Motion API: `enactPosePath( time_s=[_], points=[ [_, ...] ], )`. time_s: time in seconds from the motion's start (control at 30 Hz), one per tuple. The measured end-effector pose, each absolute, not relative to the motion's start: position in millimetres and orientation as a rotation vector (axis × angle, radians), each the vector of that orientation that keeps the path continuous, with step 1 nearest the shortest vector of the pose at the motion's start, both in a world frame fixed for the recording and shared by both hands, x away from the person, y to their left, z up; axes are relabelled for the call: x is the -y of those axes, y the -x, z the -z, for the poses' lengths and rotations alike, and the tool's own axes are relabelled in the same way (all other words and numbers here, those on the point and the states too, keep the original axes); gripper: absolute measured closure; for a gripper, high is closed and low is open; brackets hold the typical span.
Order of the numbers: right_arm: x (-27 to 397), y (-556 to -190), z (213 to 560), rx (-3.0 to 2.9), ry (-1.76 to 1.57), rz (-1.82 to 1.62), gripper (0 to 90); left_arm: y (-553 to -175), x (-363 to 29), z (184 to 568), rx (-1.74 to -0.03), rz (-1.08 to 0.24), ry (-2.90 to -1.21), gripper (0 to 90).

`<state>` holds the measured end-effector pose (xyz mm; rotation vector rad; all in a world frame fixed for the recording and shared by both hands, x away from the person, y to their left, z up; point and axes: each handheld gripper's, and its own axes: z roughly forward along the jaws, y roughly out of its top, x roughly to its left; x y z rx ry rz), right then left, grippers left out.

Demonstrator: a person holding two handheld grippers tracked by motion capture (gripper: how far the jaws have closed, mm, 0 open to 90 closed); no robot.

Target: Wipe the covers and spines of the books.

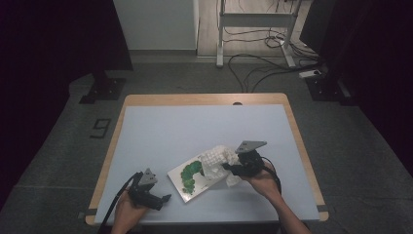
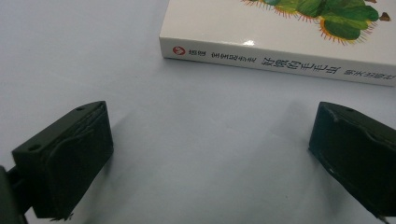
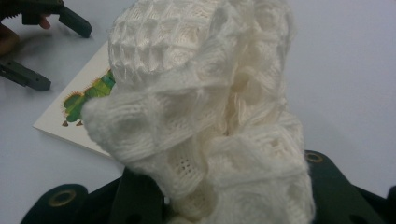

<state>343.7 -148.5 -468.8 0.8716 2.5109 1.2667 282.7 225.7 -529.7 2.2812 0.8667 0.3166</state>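
A white picture book point(image 1: 191, 181) with a green caterpillar on its cover lies flat near the table's front edge. A white knitted cloth point(image 1: 216, 158) is bunched up over the book's far right corner. My right gripper point(image 1: 230, 168) is shut on the cloth; in the right gripper view the cloth point(image 3: 205, 116) rises in a heap from between the jaws and hides the pads. My left gripper point(image 1: 163, 201) rests on the table just left of the book, open with nothing between its jaws. In the left gripper view point(image 2: 210, 154) the book's spine point(image 2: 280, 63) lies ahead.
A pale blue mat point(image 1: 160, 131) covers the wooden table point(image 1: 204, 99), with bare mat behind and left of the book. Beyond the table, on the floor, are cables point(image 1: 253, 63) and a desk frame point(image 1: 255, 19). The other hand's gripper point(image 3: 46, 28) shows at the right gripper view's top left.
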Motion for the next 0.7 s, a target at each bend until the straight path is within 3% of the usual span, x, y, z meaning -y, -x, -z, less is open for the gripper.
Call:
enactPosePath(
  time_s=[0.7],
  points=[
    [131.0, -349.6, 513.5, -2.568, -0.83, -1.14, 59.0, -282.6, -225.6, 529.8, -0.867, -0.318, -2.281, 0.0]
  ],
)
